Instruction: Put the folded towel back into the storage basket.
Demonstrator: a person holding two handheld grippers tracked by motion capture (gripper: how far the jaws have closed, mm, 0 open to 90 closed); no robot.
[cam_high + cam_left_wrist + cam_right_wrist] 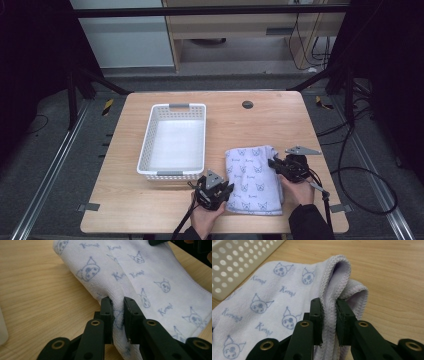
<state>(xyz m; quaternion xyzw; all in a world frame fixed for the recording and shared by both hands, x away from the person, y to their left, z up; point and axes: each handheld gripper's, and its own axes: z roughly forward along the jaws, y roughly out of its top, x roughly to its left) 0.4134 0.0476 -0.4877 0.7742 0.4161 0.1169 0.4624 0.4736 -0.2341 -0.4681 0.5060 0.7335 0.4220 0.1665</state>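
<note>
A folded pale lilac towel printed with small cat faces lies on the near right of the wooden table. My left gripper is at the towel's near left edge. In the left gripper view the towel has a fold pinched between that gripper's black jaws, which are shut on it. My right gripper is at the towel's right edge. In the right gripper view the towel's stitched, layered hem stands up between that gripper's jaws, also shut on it.
A white perforated plastic basket stands empty on the table left of the towel, its corner close to the cloth. A round cable hole sits near the table's far edge. Bare wood lies to the far right and near left.
</note>
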